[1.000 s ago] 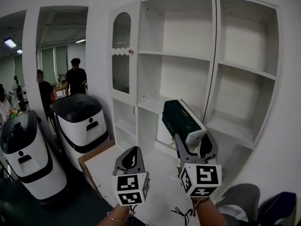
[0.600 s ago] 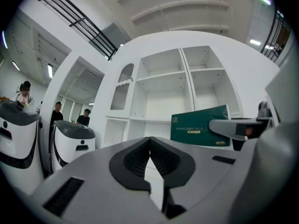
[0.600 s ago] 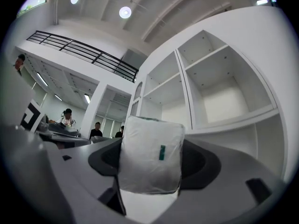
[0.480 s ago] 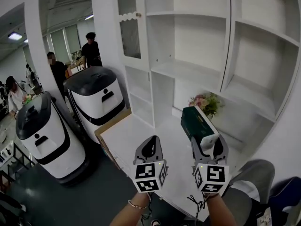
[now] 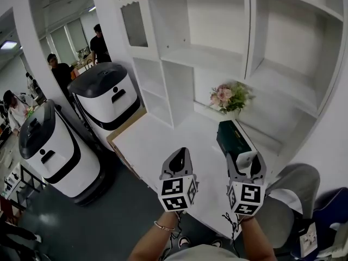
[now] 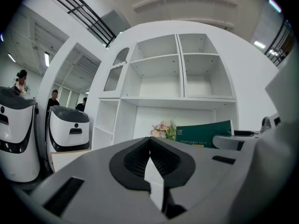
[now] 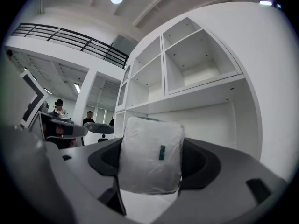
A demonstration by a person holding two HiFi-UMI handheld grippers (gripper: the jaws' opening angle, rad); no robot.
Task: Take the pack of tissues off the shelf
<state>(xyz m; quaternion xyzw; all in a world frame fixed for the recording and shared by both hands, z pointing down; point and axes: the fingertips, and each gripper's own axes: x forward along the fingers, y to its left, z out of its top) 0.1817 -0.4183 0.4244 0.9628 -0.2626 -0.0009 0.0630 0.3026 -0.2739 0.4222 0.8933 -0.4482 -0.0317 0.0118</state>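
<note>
1. Clamped the pack of tissues [image 5: 232, 137] in the right gripper [image 5: 245, 160], jaws pressed on its white, plastic-wrapped short end, with the green length jutting forward past the tips.
2. Had the left gripper [image 5: 181, 152] pinched together on nothing, near the right one and level with it.
3. Found the pack in the air, clear of the shelf unit [image 5: 217, 58] and above the white counter [image 5: 157, 145]; judged the taking-off as good as done.
4. Noted a bunch of pink flowers [image 5: 228, 95] beyond the pack's far end, at the foot of the shelves.
5. Judged the hold the weak spot: gripped at one end only, on slick wrap (a soft pack, too), so likely to droop, pivot or slide out under a jolt or quick swing.
6. Reckoned a forward push could tip the flowers; saw no threat from the white-and-black robots [image 5: 103, 99], well apart on the left.
</note>
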